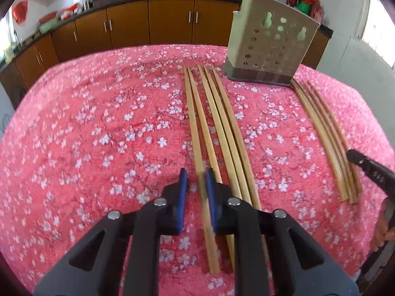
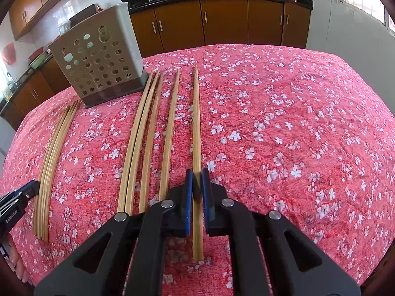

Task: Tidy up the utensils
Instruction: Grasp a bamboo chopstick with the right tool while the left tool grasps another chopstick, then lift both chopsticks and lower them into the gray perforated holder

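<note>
Your left wrist camera sits low and close over the pink floral tablecloth (image 1: 98, 123), looking steeply down along its fingers toward the perforated utensil holder (image 1: 269, 42) at upper right. Your right wrist camera takes the same close, downward angle, with the holder at upper left. Both views share the holder, the chopsticks (image 2: 145, 133), and the brown cabinets (image 2: 222, 22) beyond.
</note>
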Demonstrator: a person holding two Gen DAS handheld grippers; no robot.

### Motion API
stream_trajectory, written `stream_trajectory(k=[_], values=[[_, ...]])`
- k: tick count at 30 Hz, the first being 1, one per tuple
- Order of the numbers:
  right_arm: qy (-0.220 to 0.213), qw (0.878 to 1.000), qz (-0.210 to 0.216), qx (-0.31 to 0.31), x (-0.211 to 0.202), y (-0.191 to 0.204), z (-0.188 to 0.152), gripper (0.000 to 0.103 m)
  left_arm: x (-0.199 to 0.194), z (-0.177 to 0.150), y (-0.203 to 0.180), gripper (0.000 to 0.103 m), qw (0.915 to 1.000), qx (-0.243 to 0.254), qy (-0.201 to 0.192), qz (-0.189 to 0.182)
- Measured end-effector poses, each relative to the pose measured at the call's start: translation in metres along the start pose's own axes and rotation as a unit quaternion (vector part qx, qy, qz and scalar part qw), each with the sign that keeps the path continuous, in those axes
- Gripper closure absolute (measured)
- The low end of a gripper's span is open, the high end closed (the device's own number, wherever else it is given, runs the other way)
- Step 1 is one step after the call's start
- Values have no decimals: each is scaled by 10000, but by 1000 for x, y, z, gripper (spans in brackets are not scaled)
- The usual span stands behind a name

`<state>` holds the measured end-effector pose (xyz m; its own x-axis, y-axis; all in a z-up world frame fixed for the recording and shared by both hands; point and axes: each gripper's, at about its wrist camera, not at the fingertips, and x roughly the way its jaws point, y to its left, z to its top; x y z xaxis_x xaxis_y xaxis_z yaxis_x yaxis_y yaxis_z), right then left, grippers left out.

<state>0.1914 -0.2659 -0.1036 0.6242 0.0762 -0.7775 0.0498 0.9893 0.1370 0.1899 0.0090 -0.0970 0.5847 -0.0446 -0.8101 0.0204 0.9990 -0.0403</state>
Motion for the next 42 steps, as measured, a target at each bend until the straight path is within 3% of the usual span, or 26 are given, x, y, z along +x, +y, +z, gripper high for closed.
stream_trajectory(k=[1,5,10,18,30,35,42], values=[[-11,10000,-8,-33,0,0,0,94,2,3,0,93,10000,47,-12,82],[-47,9999,-52,-137,6,-3,8,95,15,21,16,94,9999,-62,-7,142],[-171,9995,-201,169,17,-26,26,95,26,38,48,94,9993,-298,-140,151],[-295,9993,-139,166,16,-33,22,95,20,26,56,93,9986,-427,-297,-135],[-409,9989,-90,222,-4,-37,12,95,5,10,53,95,9993,-209,-304,86],[-1301,9914,-131,55,-55,-37,31,95,-44,29,56,95,9942,-98,-1065,106],[-2298,9732,-130,-15,-113,-37,66,95,-114,73,61,95,9748,-260,-2218,-8]])
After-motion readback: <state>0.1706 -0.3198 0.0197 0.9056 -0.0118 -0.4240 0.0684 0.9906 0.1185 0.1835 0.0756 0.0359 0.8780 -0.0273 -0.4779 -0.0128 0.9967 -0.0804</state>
